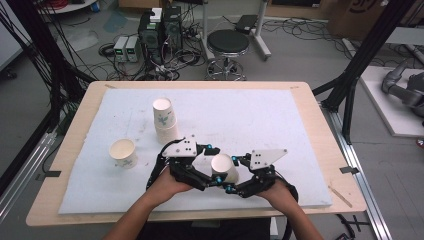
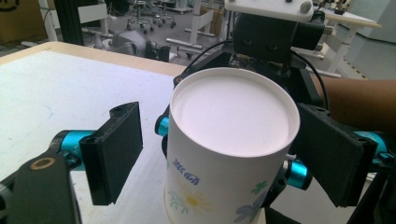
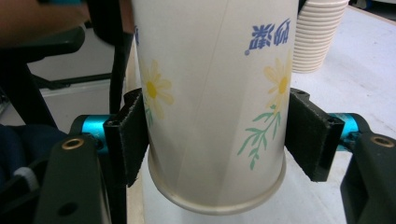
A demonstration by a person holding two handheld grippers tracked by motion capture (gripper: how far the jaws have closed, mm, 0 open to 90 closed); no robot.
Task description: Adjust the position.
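The white paper cup with a printed flower pattern is upside down, its flat base up and its rolled rim down, near the front edge of the white foam pad that covers the wooden table, about midway along that edge. The right gripper is clamped on it: both black pads press the cup's wall just above the rim, which holds the cup firmly without crushing it. The left gripper is spread apart around the same cup; one pad stands clear of the wall, the other sits close beside it, so it appears to be either taking or giving up the hold. Farther toward the pad's left side, a stack of inverted paper cups stands upright, likely the source or goal. A single upright paper cup stands nearer the left edge.
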